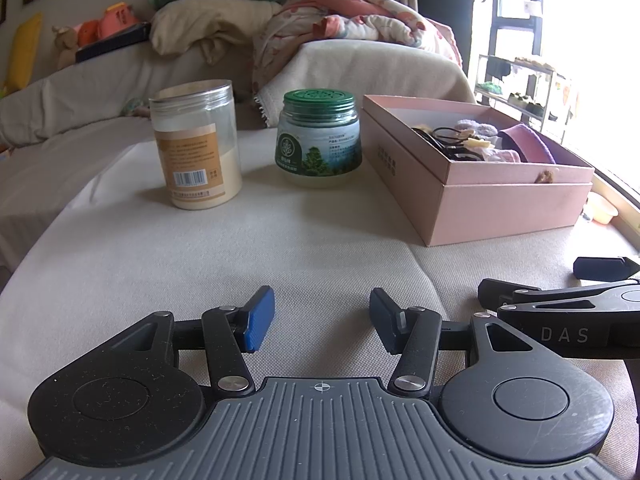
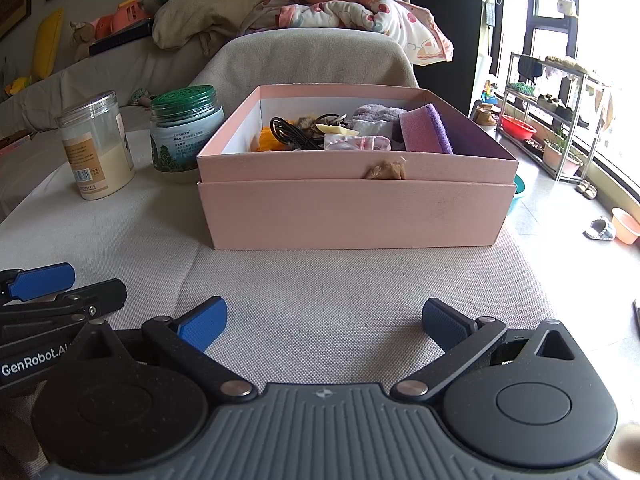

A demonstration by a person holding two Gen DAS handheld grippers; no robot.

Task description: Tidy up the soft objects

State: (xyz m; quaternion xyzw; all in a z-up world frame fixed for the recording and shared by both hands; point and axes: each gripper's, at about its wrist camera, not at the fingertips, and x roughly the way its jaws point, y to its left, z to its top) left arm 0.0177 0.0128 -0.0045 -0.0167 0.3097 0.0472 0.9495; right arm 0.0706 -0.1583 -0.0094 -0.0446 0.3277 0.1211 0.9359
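While we look through the left wrist view, we see the left gripper [image 1: 322, 324] low over the cloth-covered tabletop [image 1: 200, 260], its jaws partly open and holding nothing. The pink box [image 1: 480, 184] with the soft objects lies ahead and to the right of these jaws, turned so that one corner points toward us. Straight ahead we find only the clear jar [image 1: 196, 144] and the green-lidded jar [image 1: 319, 140], which stand side by side, left of the box. At the right edge, the right gripper [image 1: 560, 304] shows only in part, just beside ours.

When we pass to the right wrist view, the right gripper [image 2: 324, 322] has its jaws wide open and empty. Here the pink box stands directly ahead, its long side lying across our line of approach. Inside it we see a purple sponge [image 2: 426, 128] at the right, pale fluffy fabric [image 2: 376, 114] in the middle, and a black cord [image 2: 290, 130] with something orange [image 2: 266, 140] at the left. A small brown tuft [image 2: 386, 170] hangs over the near wall.

We judge that the right gripper is the better placed one: the box is centred before it, while the left gripper must swing to the right to reach it.
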